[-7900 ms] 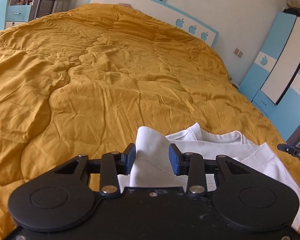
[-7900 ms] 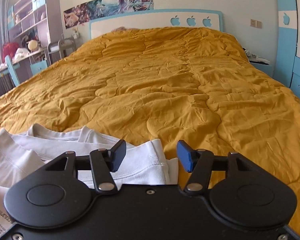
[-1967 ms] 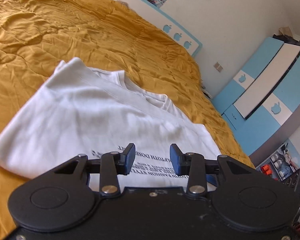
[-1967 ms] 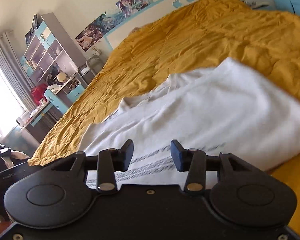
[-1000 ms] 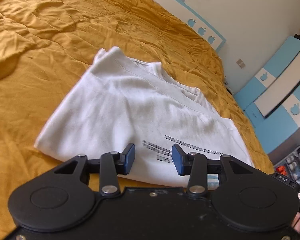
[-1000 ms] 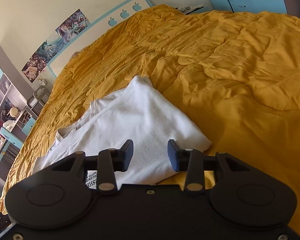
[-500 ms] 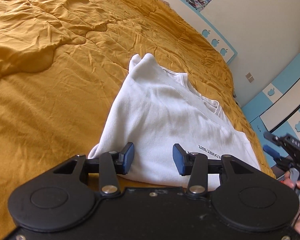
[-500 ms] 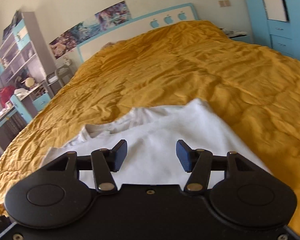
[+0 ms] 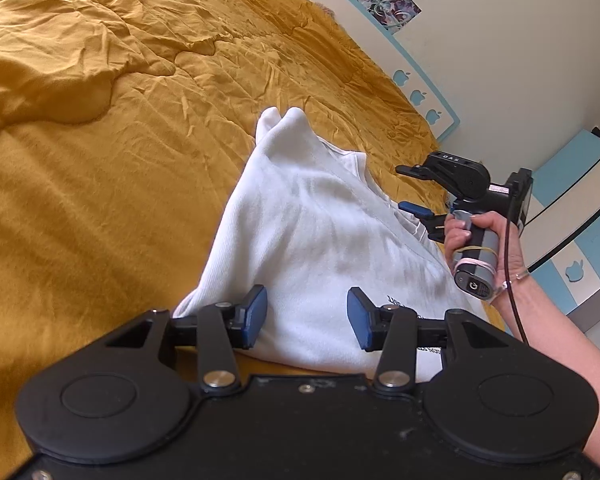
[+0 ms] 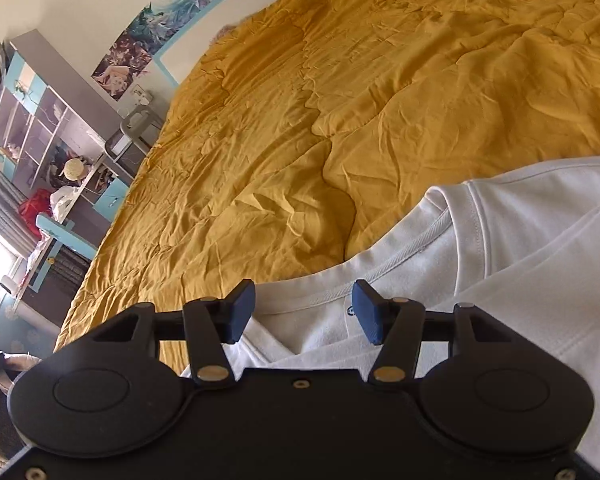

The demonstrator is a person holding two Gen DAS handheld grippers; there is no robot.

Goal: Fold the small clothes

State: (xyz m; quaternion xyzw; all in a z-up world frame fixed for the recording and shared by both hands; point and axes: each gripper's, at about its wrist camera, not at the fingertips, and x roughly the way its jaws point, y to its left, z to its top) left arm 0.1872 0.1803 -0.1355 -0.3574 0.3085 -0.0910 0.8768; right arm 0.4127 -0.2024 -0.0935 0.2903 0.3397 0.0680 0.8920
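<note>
Left gripper [image 9: 307,317] spread wide, has just been opening a bit more; pads hover over the near edge of the shirt [image 9: 320,240], nothing pinched, and I can't tell if the tips brush the cloth. Right gripper [image 10: 303,312] about half spread, pads either side of the collar [image 10: 400,268], not clamped on it; its jaws have just been opening, now steady. In the left view my right hand [image 9: 484,240] shows at 3 o'clock, wrapped round that gripper's handle, the gripper just beside the shirt's far-right edge. Shirt is white, folded, flat on the orange quilt [image 9: 100,160]; long axis runs 6 to 12 o'clock in the left view, tapering to a bunched peak at 12. Print text [image 9: 396,303] near 5 o'clock, partly hidden by my right finger, unreadable. Shirt's near hem is hidden under the gripper body. In the right view the shirt is cut off at the right frame edge.
</note>
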